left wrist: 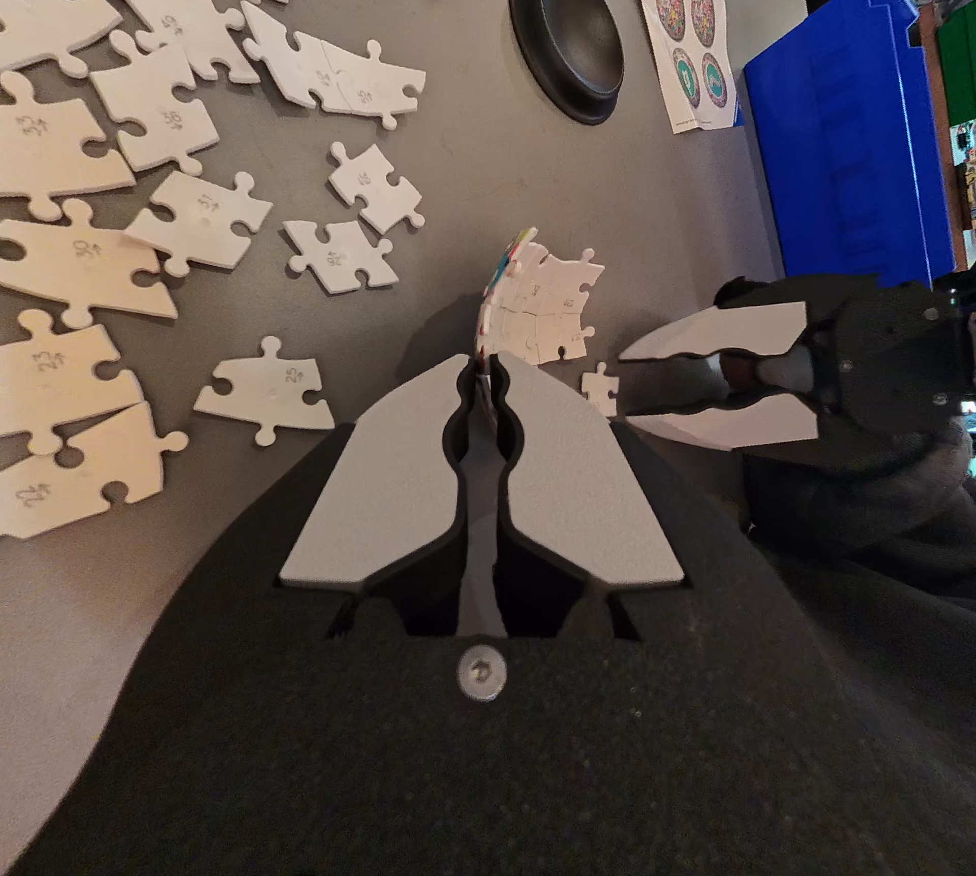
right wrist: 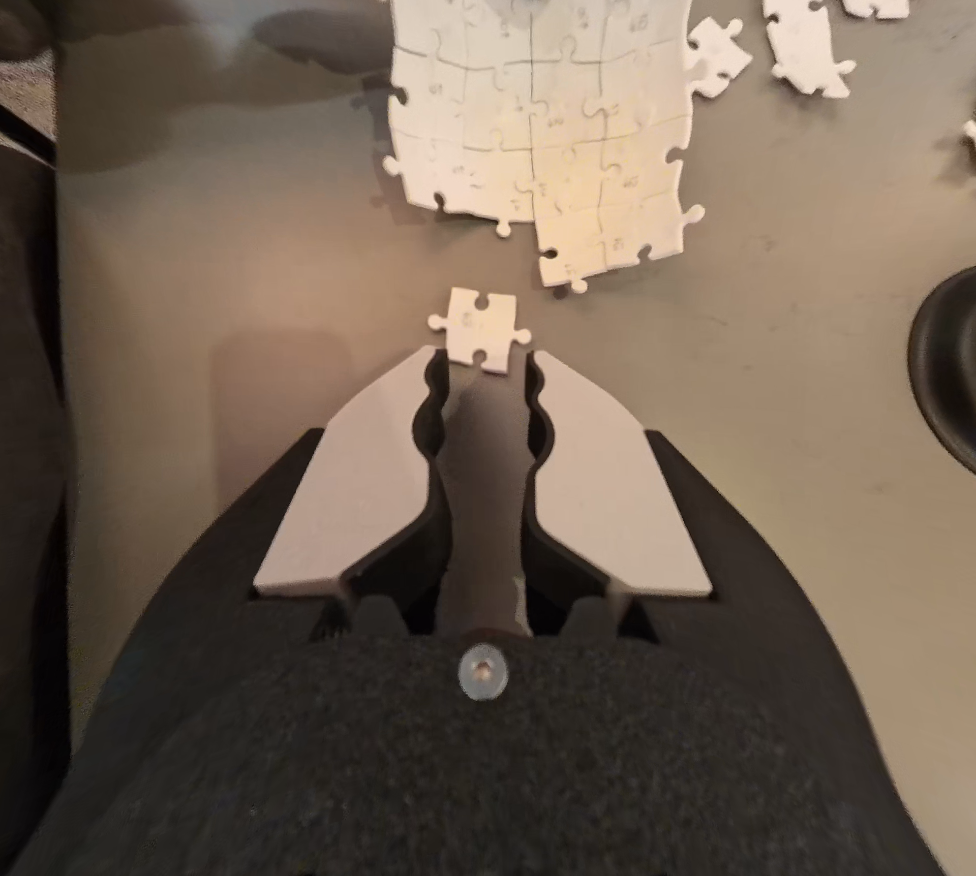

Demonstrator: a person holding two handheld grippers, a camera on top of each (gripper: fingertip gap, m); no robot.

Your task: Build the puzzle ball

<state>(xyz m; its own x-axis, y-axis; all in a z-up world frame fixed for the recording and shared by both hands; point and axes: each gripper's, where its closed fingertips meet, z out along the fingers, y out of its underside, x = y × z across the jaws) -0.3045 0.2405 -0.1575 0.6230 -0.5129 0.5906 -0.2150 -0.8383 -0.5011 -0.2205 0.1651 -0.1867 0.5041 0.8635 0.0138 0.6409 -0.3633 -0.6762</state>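
**Left hand-held gripper pinching the joined panel; single piece lying at the right one's tips**

- Left hand-held gripper (left wrist: 481, 365) is clamping the edge of the curved, assembled puzzle section (left wrist: 544, 317), holding it upright on the grey tabletop (left wrist: 475, 175). The section is rising from the fingertips toward 12 to 1 o'clock, white numbered backs facing the right side, a sliver of coloured print showing on its far face.
- Right hand-held gripper (right wrist: 485, 359) is sitting released, jaws parted, nothing between them. A single loose piece (right wrist: 480, 336) is lying flat on the tabletop just ahead of its tips, at 12 o'clock, its near edge reaching into the gap. The section (right wrist: 538, 111) is standing beyond that, apart from the piece.
- Loose pieces (left wrist: 105, 217) are spreading over the tabletop at 9 to 11 o'clock of the left gripper; a black dish-shaped stand (left wrist: 568, 40) is resting at 12 o'clock, a printed picture sheet (left wrist: 681, 6) at 1 o'clock.
- Hard to read: the section's top edge is being cut off and partly covered by a grey finger in the right wrist view; that view is blurring.
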